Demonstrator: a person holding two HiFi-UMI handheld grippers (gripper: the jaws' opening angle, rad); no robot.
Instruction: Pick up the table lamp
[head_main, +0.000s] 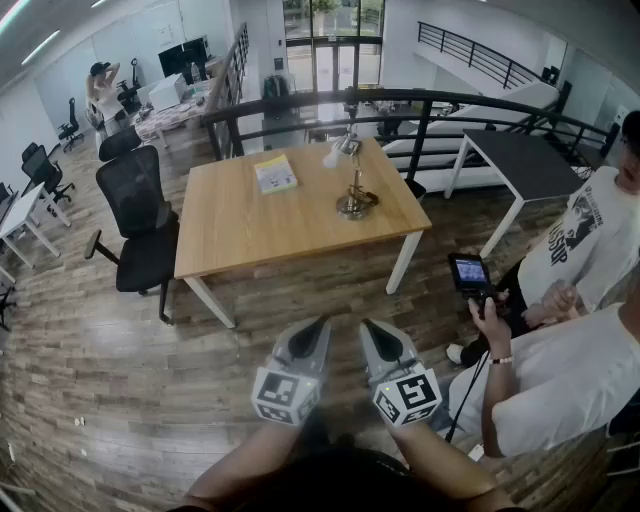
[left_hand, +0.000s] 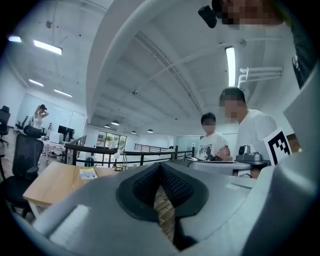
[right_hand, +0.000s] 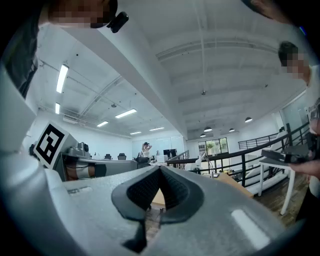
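Note:
The table lamp (head_main: 352, 182), silver with a round base and a bent arm, stands on the right part of the wooden table (head_main: 240, 225). It shows small and far off in the left gripper view as the lamp (left_hand: 119, 154) and in the right gripper view as the lamp (right_hand: 202, 157). My left gripper (head_main: 320, 323) and right gripper (head_main: 367, 325) are side by side over the floor, well short of the table's near edge and pointing level toward it. Both are shut with nothing between their pads.
A yellow booklet (head_main: 275, 173) lies on the table left of the lamp. A black office chair (head_main: 140, 215) stands at the table's left end. A dark table (head_main: 525, 160) and a black railing (head_main: 400, 98) lie beyond. Two people stand at the right, one holding a device (head_main: 469, 272).

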